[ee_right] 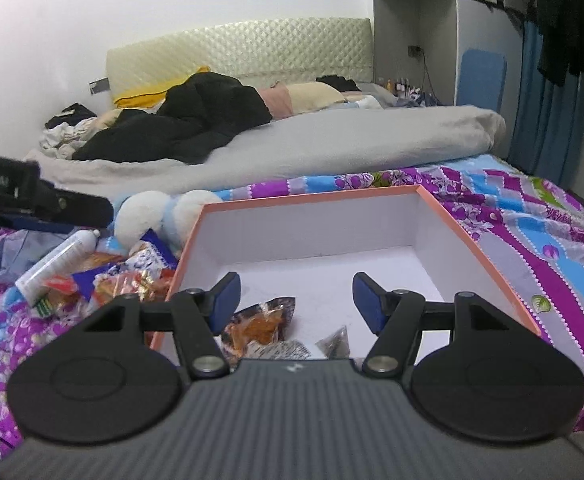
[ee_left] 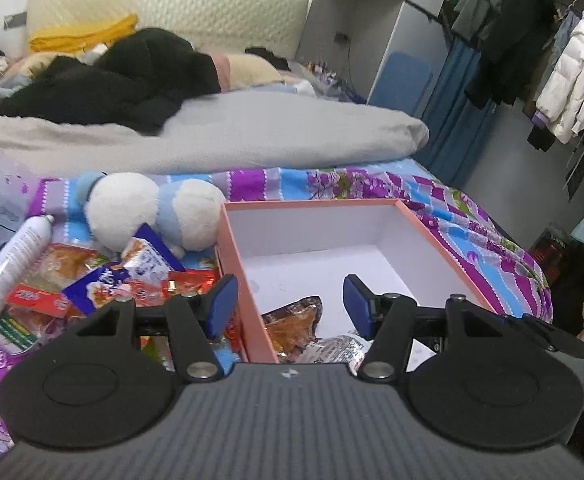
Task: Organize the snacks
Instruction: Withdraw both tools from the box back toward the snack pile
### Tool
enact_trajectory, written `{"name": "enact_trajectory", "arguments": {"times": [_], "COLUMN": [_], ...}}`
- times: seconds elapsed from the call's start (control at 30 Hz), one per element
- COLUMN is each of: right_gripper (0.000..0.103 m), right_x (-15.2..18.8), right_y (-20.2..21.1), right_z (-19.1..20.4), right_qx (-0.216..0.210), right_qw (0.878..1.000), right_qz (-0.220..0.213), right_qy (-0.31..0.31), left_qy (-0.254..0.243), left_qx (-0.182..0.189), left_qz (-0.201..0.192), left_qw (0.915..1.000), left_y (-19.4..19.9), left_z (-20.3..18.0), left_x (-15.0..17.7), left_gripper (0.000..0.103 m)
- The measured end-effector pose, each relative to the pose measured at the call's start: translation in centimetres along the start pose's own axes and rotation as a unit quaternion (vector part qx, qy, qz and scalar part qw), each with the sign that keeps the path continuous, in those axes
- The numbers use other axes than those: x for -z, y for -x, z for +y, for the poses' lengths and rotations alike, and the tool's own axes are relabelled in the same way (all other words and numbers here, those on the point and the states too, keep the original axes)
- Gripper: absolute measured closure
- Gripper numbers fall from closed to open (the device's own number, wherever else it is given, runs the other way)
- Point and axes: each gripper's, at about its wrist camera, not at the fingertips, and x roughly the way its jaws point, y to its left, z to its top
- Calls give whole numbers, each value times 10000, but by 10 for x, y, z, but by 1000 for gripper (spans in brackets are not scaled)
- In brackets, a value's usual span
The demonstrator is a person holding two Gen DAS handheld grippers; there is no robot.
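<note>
An orange-rimmed box (ee_left: 311, 204) (ee_right: 311, 199) with white walls stands on the patterned bedspread. A few snack packets lie at its near end: an orange-brown one (ee_left: 295, 324) (ee_right: 262, 324), a pale printed one (ee_right: 278, 350) and a small dark one (ee_right: 337, 343). Left of the box is a heap of loose snack packets (ee_left: 112, 284) (ee_right: 132, 276). My left gripper (ee_left: 290, 305) hangs open above the box's near left wall with nothing between its blue pads. My right gripper (ee_right: 296, 300) is open over the box's near end, also empty.
A white tube (ee_left: 8, 268) (ee_right: 60, 260) lies at the heap's left edge. A white and blue plush toy (ee_left: 144, 208) (ee_right: 152, 216) sits behind the heap. A grey duvet (ee_left: 252, 136) and dark clothes cover the bed beyond. Clothes hang on a rack (ee_left: 563, 72) at the right.
</note>
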Motion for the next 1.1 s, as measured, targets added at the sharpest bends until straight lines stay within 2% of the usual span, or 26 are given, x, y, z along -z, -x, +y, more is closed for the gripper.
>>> {"name": "enact_trajectory", "arguments": {"times": [0.47,0.67,0.83,1.1], "right_gripper": [39,39,39,39], "right_x": [33,32,44,72], "right_y": [54,61,71,90], "right_z": [26,41,51,79], "right_qx": [-420,-444,-582,-828], "right_qw": [9984,9975,9964,9951], "right_qz": [-360,-544,-616,-489], "right_qy": [-150,-14,54,223], "left_qy": [249,147,180,476], "left_qx": [-154,-281,-323,-379], "left_qz": [-370,-506,-510,-257], "left_qw": [9989,9982,9980,9978], "left_y": [78,98,113,124], "left_z": [31,34,41,65], "left_x": [43,55,73,112], "left_gripper": [39,39,39,37]}}
